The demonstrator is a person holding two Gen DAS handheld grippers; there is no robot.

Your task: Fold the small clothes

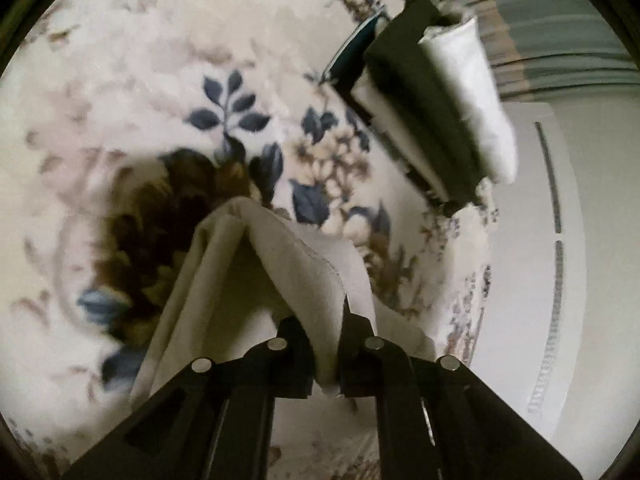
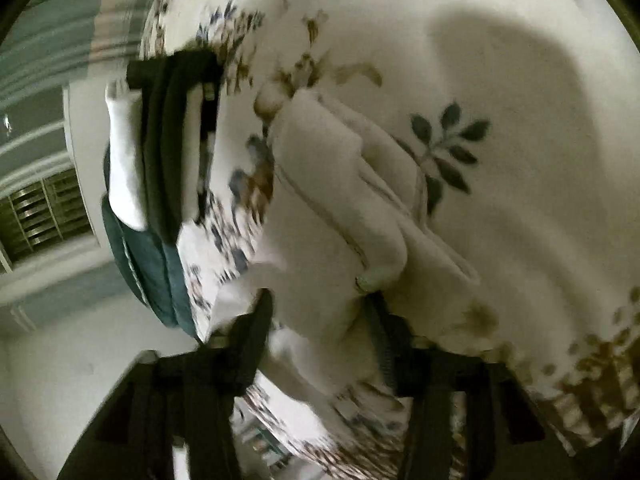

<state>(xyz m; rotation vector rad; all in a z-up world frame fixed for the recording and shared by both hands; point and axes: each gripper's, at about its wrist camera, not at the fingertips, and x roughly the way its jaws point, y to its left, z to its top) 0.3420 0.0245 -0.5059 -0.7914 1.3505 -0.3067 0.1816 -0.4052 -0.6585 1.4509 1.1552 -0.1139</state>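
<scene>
Closest to the left wrist lens, a hemmed edge of a cream garment (image 1: pixel 280 264) is being pinched by the left gripper (image 1: pixel 326 354), its jaws drawn narrow on the cloth; the fabric is being lifted into a tent above the floral blanket (image 1: pixel 140 80). From the right wrist view, the right gripper (image 2: pixel 320 336) is being held wide, with the cream garment (image 2: pixel 340 200) lying bunched between its fingers; whether cloth is being touched by them cannot be told. Farther off, at the blanket's edge, a stack of folded clothes (image 1: pixel 432 100) in dark and white layers is being kept, well apart from the garment. A fold is judged to be in progress; next, the lifted edge is likely to need carrying across and laying flat, with the far side being steadied. No brand, label or writing is being shown legibly.
</scene>
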